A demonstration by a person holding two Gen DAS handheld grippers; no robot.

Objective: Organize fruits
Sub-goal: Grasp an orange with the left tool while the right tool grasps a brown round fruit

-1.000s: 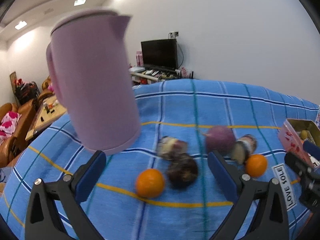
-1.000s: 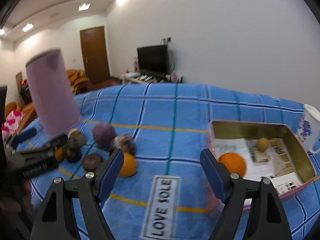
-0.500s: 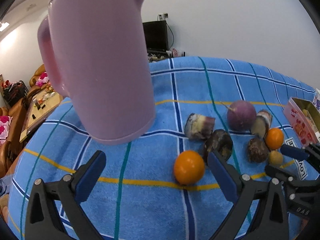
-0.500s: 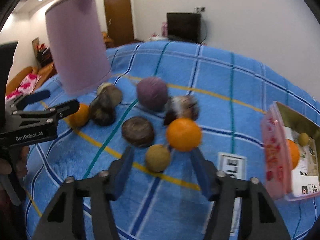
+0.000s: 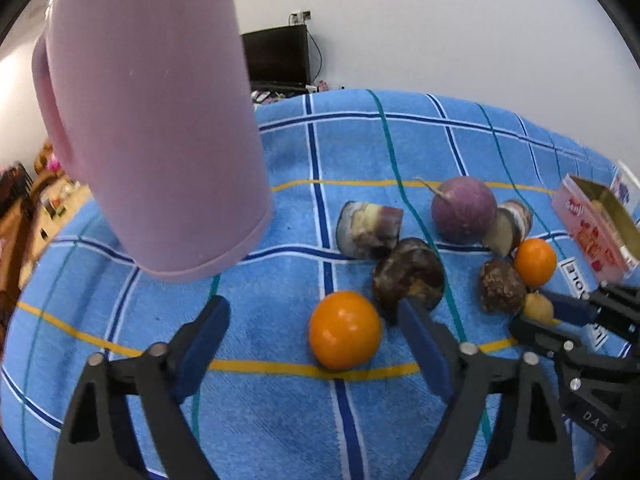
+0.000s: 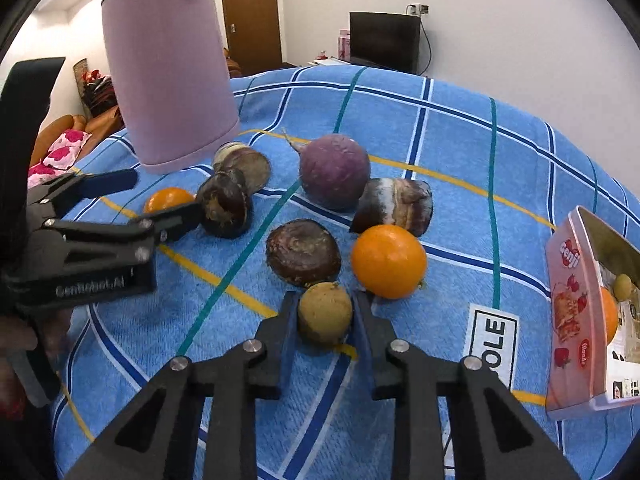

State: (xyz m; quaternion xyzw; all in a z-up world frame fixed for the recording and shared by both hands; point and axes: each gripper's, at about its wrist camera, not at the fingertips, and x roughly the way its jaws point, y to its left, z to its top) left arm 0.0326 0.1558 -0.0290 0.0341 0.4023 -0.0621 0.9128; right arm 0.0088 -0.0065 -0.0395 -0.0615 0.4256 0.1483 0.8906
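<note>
Right tool (image 6: pixel 325 312) advanced; now clamps tan fruit (image 6: pixel 325 313)

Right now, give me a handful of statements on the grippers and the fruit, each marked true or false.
1. The right gripper is closed around the small tan fruit. True.
2. The left gripper grips an orange. False: it is open; the orange sits between its fingers, ungripped.
3. The pink tin is empty. False: an orange and a small tan fruit show inside.
4. The pink pitcher stands upright on the blue cloth. True.
</note>
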